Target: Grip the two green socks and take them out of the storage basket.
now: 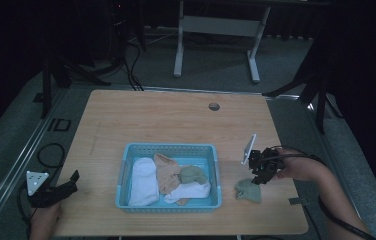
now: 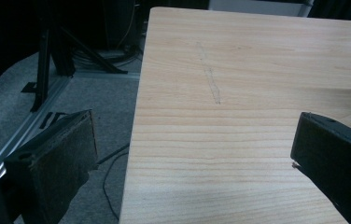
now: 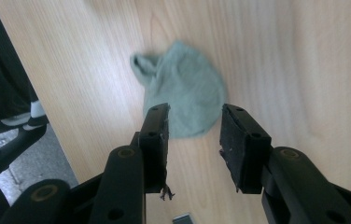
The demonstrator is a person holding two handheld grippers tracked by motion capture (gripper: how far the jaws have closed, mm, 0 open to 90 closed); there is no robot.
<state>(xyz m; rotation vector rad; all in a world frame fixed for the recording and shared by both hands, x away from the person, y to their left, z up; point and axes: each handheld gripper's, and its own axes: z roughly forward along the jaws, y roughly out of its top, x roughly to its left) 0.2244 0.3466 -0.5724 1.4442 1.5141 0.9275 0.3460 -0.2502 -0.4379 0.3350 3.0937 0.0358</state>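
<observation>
— Socks, mostly. Starting at the left edge of the bench, what is the left tool doing?

— Nothing much. It lies low near the front corner, jaws spread wide with bare wood between them, holding nothing. I'd say it is parked there to stay out of the way.

— And the middle?

— A blue basket sits toward the front of the bench. Inside, from left to right: a white sock, a tan sock, then a small green sock lying on top of another white one. They are heaped loosely, overlapping, so this looks like a sorting or emptying job.

— Then the right side?

— A second green sock lies crumpled on the bare wood just right of the basket, apart from its wall. The right tool hangs directly above it, pointing down, jaws partly open. Nothing is between the pads; the sock lies below and beyond their tips.

— Picking it up or letting it go?

— Hard to say from this alone. My guess is that the sock belongs there as the start of a pile outside the basket, perhaps waiting for its green partner.
</observation>
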